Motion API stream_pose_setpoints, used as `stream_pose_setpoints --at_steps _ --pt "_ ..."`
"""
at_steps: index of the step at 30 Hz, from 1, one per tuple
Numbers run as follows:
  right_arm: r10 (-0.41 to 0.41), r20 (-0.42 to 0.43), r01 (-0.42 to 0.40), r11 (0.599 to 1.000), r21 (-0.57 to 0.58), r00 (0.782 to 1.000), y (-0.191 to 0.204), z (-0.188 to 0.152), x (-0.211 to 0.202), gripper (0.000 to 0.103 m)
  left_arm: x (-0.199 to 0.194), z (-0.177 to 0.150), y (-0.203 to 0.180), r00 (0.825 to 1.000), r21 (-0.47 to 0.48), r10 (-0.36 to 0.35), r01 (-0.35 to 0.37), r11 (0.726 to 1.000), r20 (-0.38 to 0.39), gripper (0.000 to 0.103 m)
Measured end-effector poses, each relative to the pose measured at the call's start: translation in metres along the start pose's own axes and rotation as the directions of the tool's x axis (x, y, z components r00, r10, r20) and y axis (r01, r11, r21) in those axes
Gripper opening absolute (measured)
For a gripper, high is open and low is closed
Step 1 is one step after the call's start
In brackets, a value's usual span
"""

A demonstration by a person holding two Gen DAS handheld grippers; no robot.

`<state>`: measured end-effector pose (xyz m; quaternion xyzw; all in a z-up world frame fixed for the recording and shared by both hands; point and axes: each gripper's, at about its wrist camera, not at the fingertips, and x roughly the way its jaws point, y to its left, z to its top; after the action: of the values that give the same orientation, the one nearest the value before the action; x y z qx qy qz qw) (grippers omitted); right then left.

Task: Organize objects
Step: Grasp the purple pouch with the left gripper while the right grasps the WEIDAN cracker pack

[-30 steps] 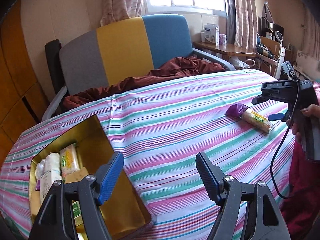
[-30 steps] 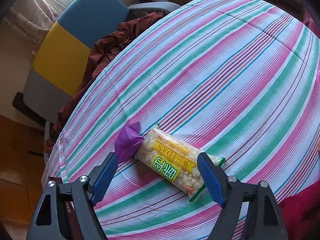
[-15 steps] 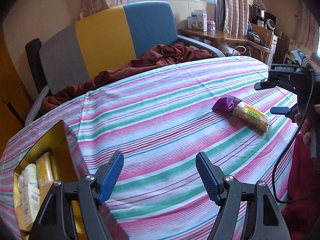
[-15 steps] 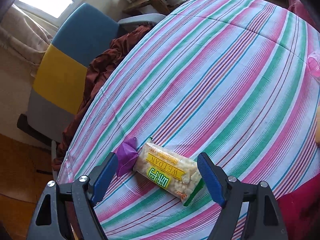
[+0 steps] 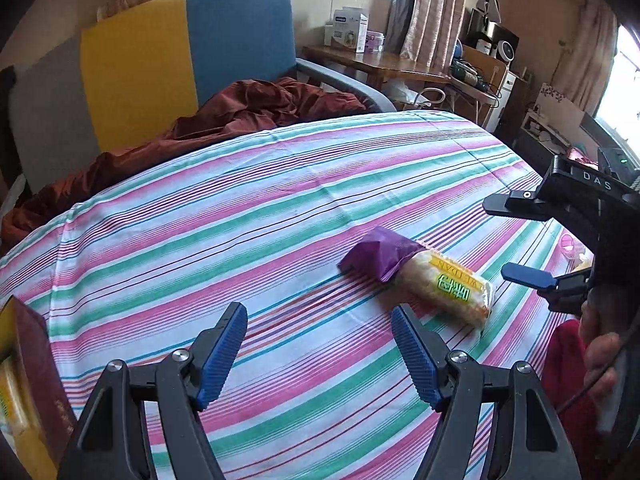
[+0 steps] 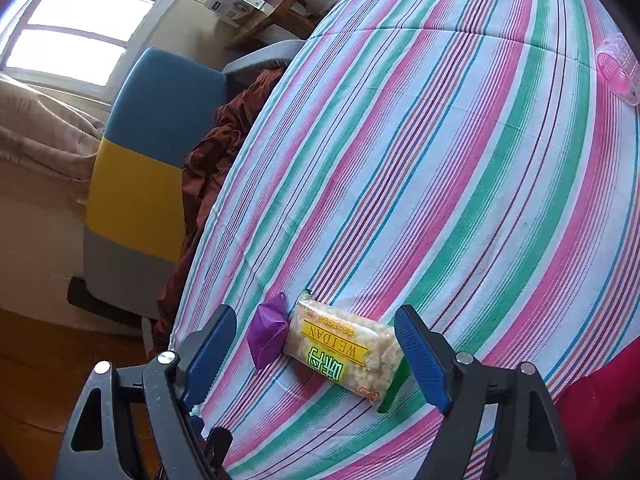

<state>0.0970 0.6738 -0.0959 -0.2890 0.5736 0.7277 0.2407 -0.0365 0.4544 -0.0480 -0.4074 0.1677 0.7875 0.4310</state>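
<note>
Yellow-labelled snack pack sits low-centre, lengthwise between the right gripper's spread, empty jaws; left gripper farther, also spread.

A clear snack pack with a yellow label lies flat, low in the middle of the right wrist picture. A small purple packet touches its left end.

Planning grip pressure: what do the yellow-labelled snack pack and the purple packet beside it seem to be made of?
Snack pack: clear glossy plastic film, probably; pale puffed pieces show through around the printed yellow label. Purple packet: thin crinkled wrapper, likely plastic or foil film; it is creased and faintly shiny. Both lie on the striped woven-looking cloth.
</note>
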Motion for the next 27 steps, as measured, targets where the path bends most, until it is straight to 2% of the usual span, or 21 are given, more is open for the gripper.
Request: stream_pose_setpoints --at_steps 7,12,13,14,16,21,27 --pt "0.016 -0.029 -0.016 1.0 0.005 0.999 0.0 -0.001 0.006 0.083 0.041 0.032 -0.024 0.998 0.022 -0.063 0.063 0.998 -0.012 0.083" --pt "0.01 -0.017 -0.01 1.0 0.018 1.0 -0.002 0.001 0.005 0.083 0.078 0.052 -0.025 0.996 -0.051 -0.063 0.06 0.997 -0.057 0.083" --pt "0.008 -0.018 -0.007 1.0 0.02 1.0 -0.002 0.001 0.006 0.083 0.086 0.055 -0.025 0.996 -0.063 -0.058 0.053 0.997 -0.072 0.082" --pt "0.005 -0.02 -0.004 1.0 0.022 1.0 -0.003 0.002 0.007 0.083 0.094 0.055 -0.024 0.994 -0.072 -0.052 0.045 0.996 -0.092 0.074" --pt "-0.007 -0.025 0.007 1.0 0.019 1.0 -0.002 0.002 0.008 0.083 0.105 0.051 -0.018 0.988 -0.101 -0.054 0.04 0.994 -0.142 0.055" --pt "-0.069 -0.059 0.067 0.997 -0.031 0.996 0.004 0.002 0.021 0.083 0.084 0.025 -0.005 0.993 -0.062 -0.074 0.068 0.996 -0.096 0.054" --pt "-0.182 -0.097 0.164 0.971 -0.174 0.978 0.022 -0.006 0.04 0.083 0.05 -0.016 0.015 0.995 -0.078 -0.068 0.062 0.995 -0.077 0.053"
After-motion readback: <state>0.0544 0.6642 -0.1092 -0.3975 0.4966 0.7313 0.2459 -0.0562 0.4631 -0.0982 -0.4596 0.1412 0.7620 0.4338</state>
